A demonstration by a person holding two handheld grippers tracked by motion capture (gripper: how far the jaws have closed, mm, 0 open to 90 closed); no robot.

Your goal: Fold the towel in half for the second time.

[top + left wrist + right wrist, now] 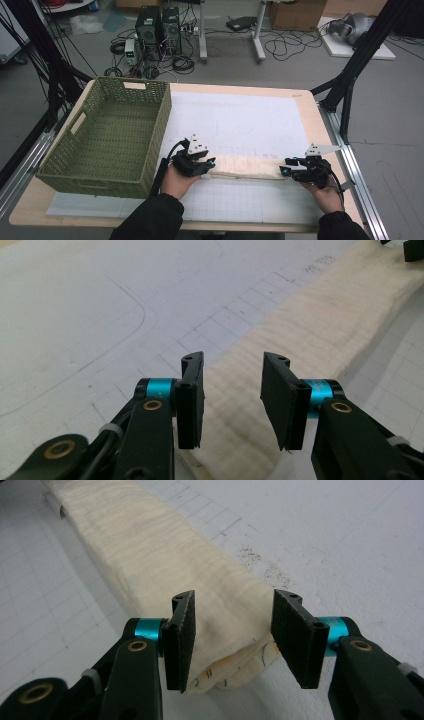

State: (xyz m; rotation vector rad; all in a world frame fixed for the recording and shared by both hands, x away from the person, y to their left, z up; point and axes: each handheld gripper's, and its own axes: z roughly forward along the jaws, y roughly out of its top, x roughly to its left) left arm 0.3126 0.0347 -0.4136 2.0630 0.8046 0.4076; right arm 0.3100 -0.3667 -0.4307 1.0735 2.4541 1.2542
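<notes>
A long cream cloth (245,167), folded into a narrow strip, lies flat on the white gridded mat (240,120) near the table's front. My left gripper (207,167) is at the strip's left end. In the left gripper view its jaws (232,360) stand apart over the cloth (310,330), pads clear of it. My right gripper (286,167) is at the strip's right end. In the right gripper view the jaws (232,597) straddle the folded end of the cloth (150,545) without pinching it; layered edges show underneath.
A green woven basket (160,135) with nothing in it stands on the table's left side, close to my left hand. The mat stretches bare behind the cloth. The table's right edge (327,145) runs just beyond my right gripper. Cables and computer boxes lie on the floor behind.
</notes>
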